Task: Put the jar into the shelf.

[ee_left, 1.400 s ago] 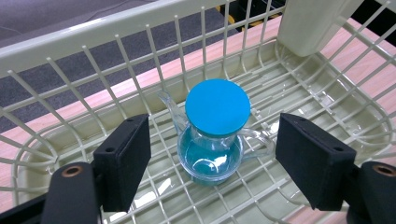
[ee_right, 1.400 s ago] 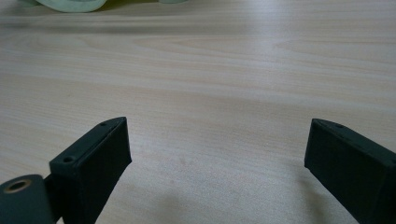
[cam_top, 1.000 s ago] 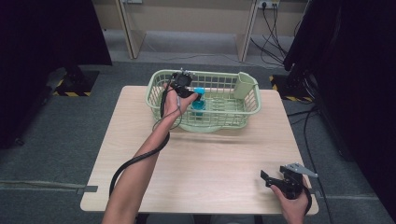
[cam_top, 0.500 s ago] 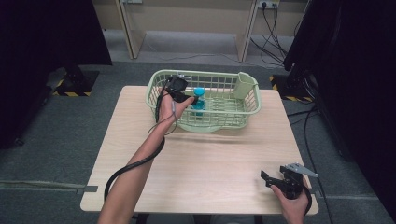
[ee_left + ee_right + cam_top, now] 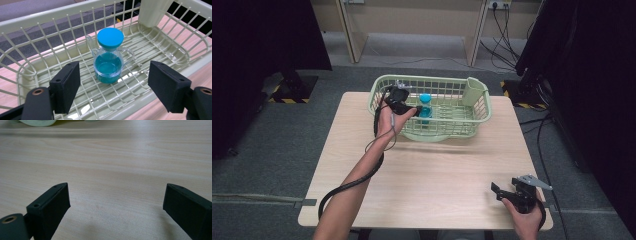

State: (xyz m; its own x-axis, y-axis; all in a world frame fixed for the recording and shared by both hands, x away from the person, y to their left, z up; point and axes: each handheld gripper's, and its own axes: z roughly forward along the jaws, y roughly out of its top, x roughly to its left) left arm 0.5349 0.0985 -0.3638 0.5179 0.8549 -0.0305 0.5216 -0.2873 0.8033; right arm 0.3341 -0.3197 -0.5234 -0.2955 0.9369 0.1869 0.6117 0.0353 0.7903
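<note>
The bottle (image 5: 109, 60) stands upright inside the basket (image 5: 384, 88), so the placing looks done; what seems left is drawing the left gripper (image 5: 113, 82) clear (jaws spread, nothing between the pads). The right gripper (image 5: 516, 192) rests spread and empty on the table (image 5: 437, 170). Count: one bottle, one basket, two grippers

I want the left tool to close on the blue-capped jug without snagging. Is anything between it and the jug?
Nothing visible stands between them. The left tool is open over the basket's near rim, and the jug stands upright on the basket floor just beyond the jaws, untouched.
</note>
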